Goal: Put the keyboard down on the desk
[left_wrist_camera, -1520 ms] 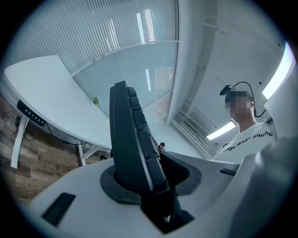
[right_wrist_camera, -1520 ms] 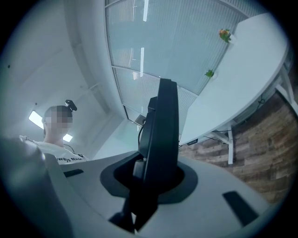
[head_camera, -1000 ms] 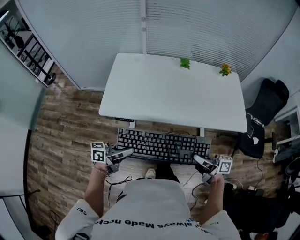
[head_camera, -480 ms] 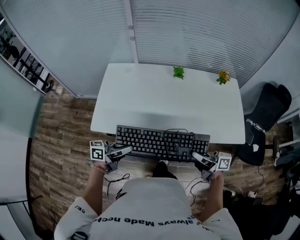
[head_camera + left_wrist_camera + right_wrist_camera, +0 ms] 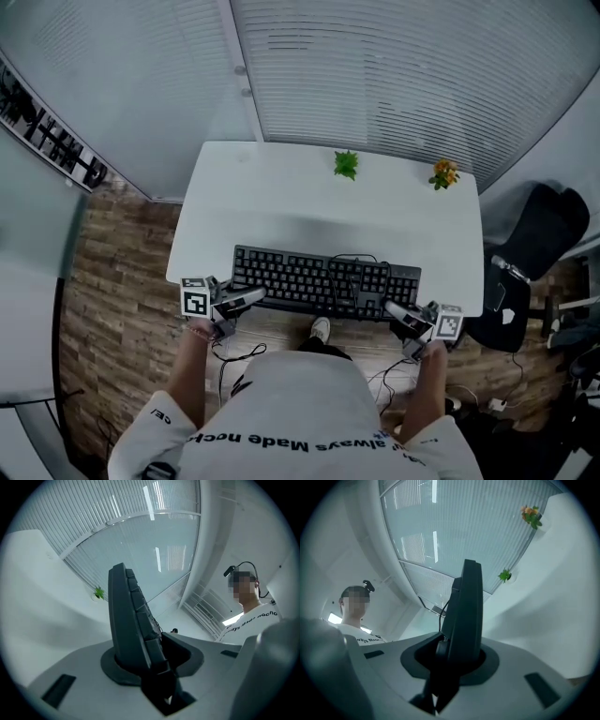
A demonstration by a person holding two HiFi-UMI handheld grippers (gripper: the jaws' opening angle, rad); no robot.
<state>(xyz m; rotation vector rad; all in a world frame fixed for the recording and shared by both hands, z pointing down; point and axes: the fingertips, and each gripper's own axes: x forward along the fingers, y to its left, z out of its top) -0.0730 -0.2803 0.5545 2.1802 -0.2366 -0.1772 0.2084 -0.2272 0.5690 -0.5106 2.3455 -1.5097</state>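
The jaws of the left gripper [image 5: 251,298] and right gripper [image 5: 394,310] each pinch one end of the keyboard [image 5: 323,279], its long axis spanning between them, over the near edge of the surface [image 5: 281,202] that stretches ahead.

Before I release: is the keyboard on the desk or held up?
Held: left gripper and right gripper clamp the keyboard at the desk edge; whether it touches, cannot tell.

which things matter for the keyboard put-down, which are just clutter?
Job:
- keyboard
- desk
- left gripper and right gripper, each gripping one end of the keyboard

Lying about:
- green plant
- orange-flowered plant
- black chair
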